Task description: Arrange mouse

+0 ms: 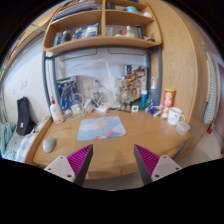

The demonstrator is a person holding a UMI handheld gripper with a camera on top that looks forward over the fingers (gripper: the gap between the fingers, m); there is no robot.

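I have the gripper (110,163) held high and back from the desk (110,150), jaws spread wide with nothing between them, the two pads (78,160) framing the bare wood just ahead. That height gives me the whole desk at once, which I judge is the point: I need to find the mouse (49,145) before committing. It lies on the wood well off to my left, apart from the mat (102,127), which sits near the middle of the desk beyond the jaws. The mat looks like the natural home for the mouse, so I take the job as carrying it over there. A white bottle (56,110) stands behind the mouse, and mugs (175,117) cluster at the far right, well clear of the path. Shelves (100,35) above hold clutter that doesn't concern me. Next, I'd swing left and drop, keeping the jaws wide enough to straddle the mouse.
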